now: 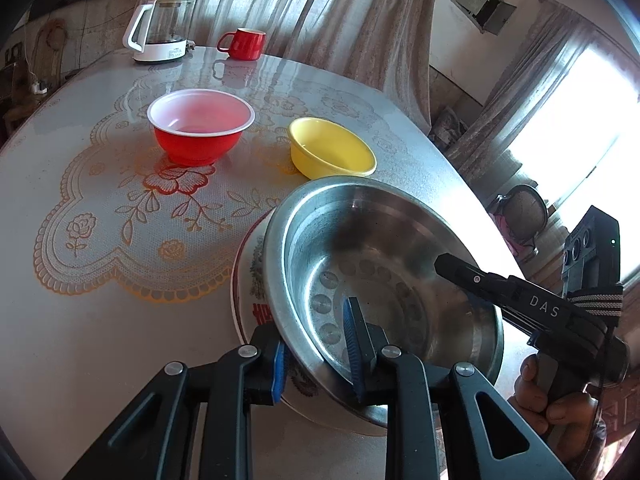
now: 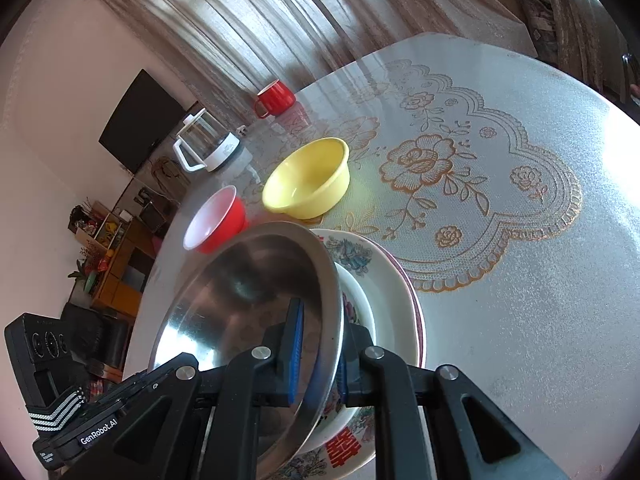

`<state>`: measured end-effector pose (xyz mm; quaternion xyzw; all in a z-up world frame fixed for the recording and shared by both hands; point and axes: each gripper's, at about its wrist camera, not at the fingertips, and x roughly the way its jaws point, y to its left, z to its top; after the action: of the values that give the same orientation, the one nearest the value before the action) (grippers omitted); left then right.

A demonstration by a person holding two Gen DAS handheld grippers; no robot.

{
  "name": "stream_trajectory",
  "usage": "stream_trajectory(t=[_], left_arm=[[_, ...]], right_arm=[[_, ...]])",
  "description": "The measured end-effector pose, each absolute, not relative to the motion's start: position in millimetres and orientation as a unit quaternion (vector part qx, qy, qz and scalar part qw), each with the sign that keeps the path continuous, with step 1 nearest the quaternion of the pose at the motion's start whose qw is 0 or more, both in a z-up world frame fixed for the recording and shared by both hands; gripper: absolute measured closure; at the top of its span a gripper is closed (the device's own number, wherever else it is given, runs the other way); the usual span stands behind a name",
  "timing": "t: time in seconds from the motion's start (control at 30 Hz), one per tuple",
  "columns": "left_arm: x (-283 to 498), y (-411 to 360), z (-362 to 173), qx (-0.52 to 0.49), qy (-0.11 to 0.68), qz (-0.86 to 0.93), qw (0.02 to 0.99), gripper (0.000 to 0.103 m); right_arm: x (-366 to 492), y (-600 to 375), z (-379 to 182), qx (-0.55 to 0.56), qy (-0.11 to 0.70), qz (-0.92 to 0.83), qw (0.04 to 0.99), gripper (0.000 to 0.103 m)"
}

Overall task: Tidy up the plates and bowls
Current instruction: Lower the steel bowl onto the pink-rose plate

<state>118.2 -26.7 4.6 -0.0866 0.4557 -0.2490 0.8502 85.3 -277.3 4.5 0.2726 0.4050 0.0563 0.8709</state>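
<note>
A steel bowl (image 1: 384, 264) sits tilted in a white flowered bowl (image 1: 256, 276) at the table's near edge. My left gripper (image 1: 316, 356) is shut on the steel bowl's near rim, one pad inside and one outside. My right gripper (image 2: 318, 356) is shut on the steel bowl (image 2: 248, 300) at its opposite rim; it shows from outside in the left wrist view (image 1: 520, 300). Under the flowered bowl (image 2: 356, 304) lies a stack of plates (image 2: 404, 292). A red bowl (image 1: 200, 126) and a yellow bowl (image 1: 332, 148) stand farther back on the table; both also show in the right wrist view, red bowl (image 2: 216, 220), yellow bowl (image 2: 308, 176).
A glass kettle (image 1: 160, 28) and a red mug (image 1: 244, 44) stand at the table's far edge. The round table (image 1: 80, 320) carries a lace-patterned cover. Curtains hang behind it. A dark TV (image 2: 140, 120) and low cabinets (image 2: 116, 256) are off to the side.
</note>
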Motion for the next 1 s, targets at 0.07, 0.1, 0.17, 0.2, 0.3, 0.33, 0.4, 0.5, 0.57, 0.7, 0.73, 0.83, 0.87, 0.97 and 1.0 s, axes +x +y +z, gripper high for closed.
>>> stream_trajectory(t=[0.07, 0.1, 0.17, 0.2, 0.3, 0.33, 0.4, 0.5, 0.57, 0.7, 0.73, 0.83, 0.87, 0.97, 1.0], left_arm=[[115.9, -29.0, 2.0, -0.080, 0.452, -0.245, 0.854, 0.077], [114.8, -30.1, 2.0, -0.075, 0.449, -0.240, 0.857, 0.077], [113.2, -29.7, 1.3, -0.075, 0.449, -0.238, 0.858, 0.077], [112.7, -29.2, 1.3, -0.074, 0.449, -0.235, 0.859, 0.077], [109.9, -28.4, 1.9, -0.065, 0.438, -0.219, 0.869, 0.073], [110.1, -28.2, 1.3, -0.062, 0.438, -0.216, 0.871, 0.070], [109.5, -26.3, -0.3, -0.063, 0.436, -0.214, 0.872, 0.069], [108.2, -24.5, -0.4, -0.059, 0.434, -0.215, 0.873, 0.067], [105.7, -22.2, 0.5, -0.056, 0.431, -0.210, 0.876, 0.064], [104.7, -17.1, 2.3, -0.061, 0.429, -0.204, 0.878, 0.060], [104.3, -16.3, 2.9, -0.061, 0.427, -0.204, 0.879, 0.060], [101.6, -14.4, 5.4, -0.058, 0.420, -0.198, 0.884, 0.060], [100.8, -13.5, 6.4, -0.058, 0.419, -0.195, 0.885, 0.060], [99.1, -13.2, 8.0, -0.058, 0.419, -0.195, 0.885, 0.057], [98.8, -11.9, 7.8, -0.058, 0.419, -0.194, 0.885, 0.057]], right_arm=[[84.5, -277.0, 2.6, 0.261, 0.409, 0.043, 0.873, 0.084], [83.9, -277.1, 1.2, 0.257, 0.411, 0.039, 0.874, 0.083], [82.2, -277.3, -0.2, 0.253, 0.409, 0.043, 0.876, 0.083], [81.6, -277.2, 0.2, 0.251, 0.408, 0.042, 0.877, 0.082], [80.4, -277.6, 1.6, 0.248, 0.403, 0.045, 0.880, 0.077], [79.9, -277.4, 2.3, 0.248, 0.400, 0.047, 0.881, 0.074], [78.3, -276.2, 4.3, 0.241, 0.394, 0.048, 0.886, 0.072], [76.3, -272.3, 5.1, 0.225, 0.392, 0.047, 0.891, 0.072], [74.5, -270.9, 5.1, 0.218, 0.389, 0.047, 0.894, 0.072], [69.9, -267.3, 8.3, 0.193, 0.378, 0.036, 0.905, 0.072], [69.1, -266.5, 9.6, 0.186, 0.374, 0.033, 0.908, 0.072], [65.6, -263.8, 11.9, 0.168, 0.365, 0.024, 0.916, 0.072], [64.5, -263.1, 12.1, 0.163, 0.363, 0.020, 0.917, 0.074], [62.4, -262.8, 10.1, 0.162, 0.364, 0.020, 0.917, 0.075], [62.2, -262.8, 9.1, 0.162, 0.365, 0.020, 0.916, 0.075]])
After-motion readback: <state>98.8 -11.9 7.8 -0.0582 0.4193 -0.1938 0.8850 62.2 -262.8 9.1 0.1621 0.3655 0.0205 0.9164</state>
